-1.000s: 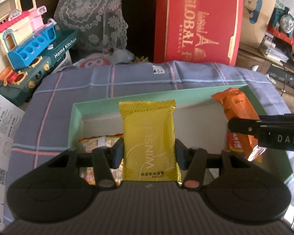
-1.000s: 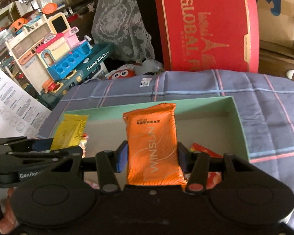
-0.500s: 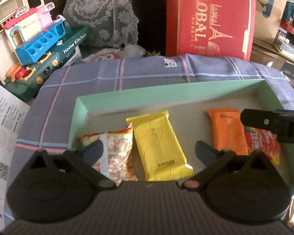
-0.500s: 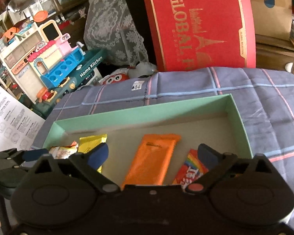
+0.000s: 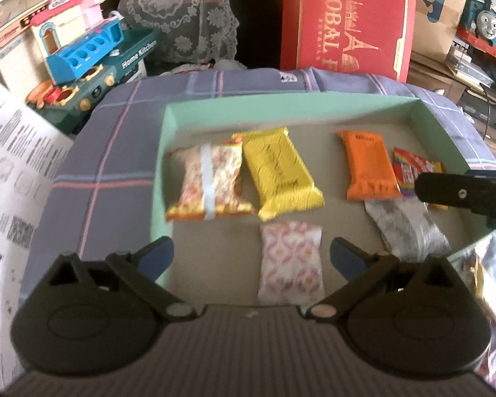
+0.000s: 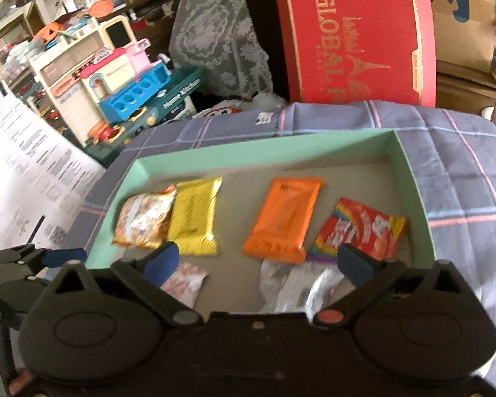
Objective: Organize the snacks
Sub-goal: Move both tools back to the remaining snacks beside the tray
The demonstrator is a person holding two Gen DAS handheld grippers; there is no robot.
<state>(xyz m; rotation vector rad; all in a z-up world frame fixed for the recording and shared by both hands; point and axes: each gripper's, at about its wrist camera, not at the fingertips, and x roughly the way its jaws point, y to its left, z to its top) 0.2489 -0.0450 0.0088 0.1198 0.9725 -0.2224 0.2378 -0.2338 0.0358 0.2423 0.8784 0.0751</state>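
Six snack packs lie flat inside the green box [image 5: 168, 165], which sits on a checked cloth [image 5: 115, 152]. In the far row are a speckled pack [image 5: 210, 180], a yellow pack [image 5: 279, 172] just touching it, an orange pack [image 5: 368, 165] and a rainbow pack [image 6: 360, 230]. In the near row are a pink pack [image 5: 291, 261] and a silver pack [image 5: 406, 228].

Both tools are empty. The left tool [image 5: 251, 256] has its jaws wide apart, and the pink pack lies below the gap but nothing squeezes it. The right tool [image 6: 258, 261] also has its jaws wide apart, above the silver pack and the near edge of the orange one.

What could go wrong? The two tools are near each other over one small box, so I think they could bump if both reach in at once. The packs are thin, flat and shiny. A tool that comes down on one could slide off it, or push it under the pack beside it. The silver pack lies partly under the orange and rainbow packs, so pulling it could drag those two out of line. The speckled and yellow packs touch, so one pinch could catch both. A jaw tip could also hit the low wall of the box and shove the whole box across the cloth, which would rumple it.
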